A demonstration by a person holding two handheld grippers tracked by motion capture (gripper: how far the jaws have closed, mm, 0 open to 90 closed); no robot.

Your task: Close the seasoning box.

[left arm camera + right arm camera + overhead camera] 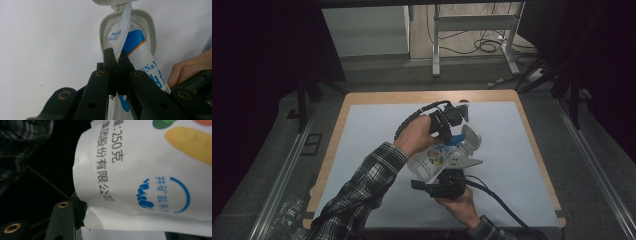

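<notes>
Scene: white bag w/ blue and coloured print, held above the pale bench near its centre, tilted, top end toward the far side.

Left gripper: over the top end of the bag. In the left gripper view its fingers are together, clamped on a thin strip of the bag's top edge. The strip runs up from between the fingers toward the top of that view.

Container: pale, w/ a hinged lid standing open. The blue-printed top of the bag sits at or in its opening; exact depth can't be told.

Right gripper: at the bag's lower end, near side of the bench. In the right gripper view one finger lies against the bag's bottom edge, bag spanning the gap; fingers approx. half apart, gripping the bag's base.

Person's hand grips the left gripper; plaid sleeve enters from the lower left.
</notes>
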